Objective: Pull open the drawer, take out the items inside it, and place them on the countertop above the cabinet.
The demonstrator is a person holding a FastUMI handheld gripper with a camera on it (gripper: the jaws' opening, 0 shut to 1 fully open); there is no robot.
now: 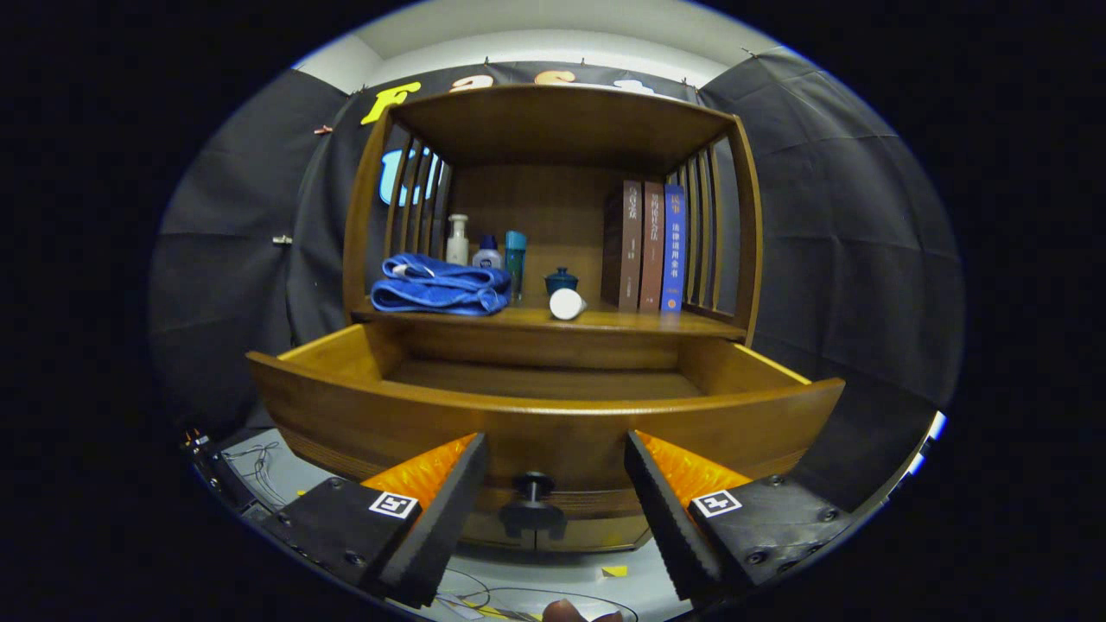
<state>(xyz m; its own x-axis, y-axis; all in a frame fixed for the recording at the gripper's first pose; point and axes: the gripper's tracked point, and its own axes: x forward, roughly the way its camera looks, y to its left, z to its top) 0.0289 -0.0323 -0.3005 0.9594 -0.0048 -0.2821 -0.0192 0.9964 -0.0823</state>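
Note:
The wooden drawer [346, 406] stands pulled out just ahead of the fingers, and the part of its floor that shows is bare wood. Its dark round knob [533, 486] sits between the two fingers, apart from both. My gripper [553, 449] is open, with nothing held. Above the drawer, on the countertop [622, 321], lie a folded blue towel [441, 285] at the left and a white bottle [567, 304] on its side near the middle. A small blue lidded cup [561, 279] stands behind that bottle.
At the back left of the countertop stand a white pump bottle [457, 239], a small blue-capped bottle [487, 253] and a teal tube [515, 259]. Three upright books [650, 246] fill the right side. Slatted wooden sides and a top shelf enclose the countertop. Cables lie on the floor below.

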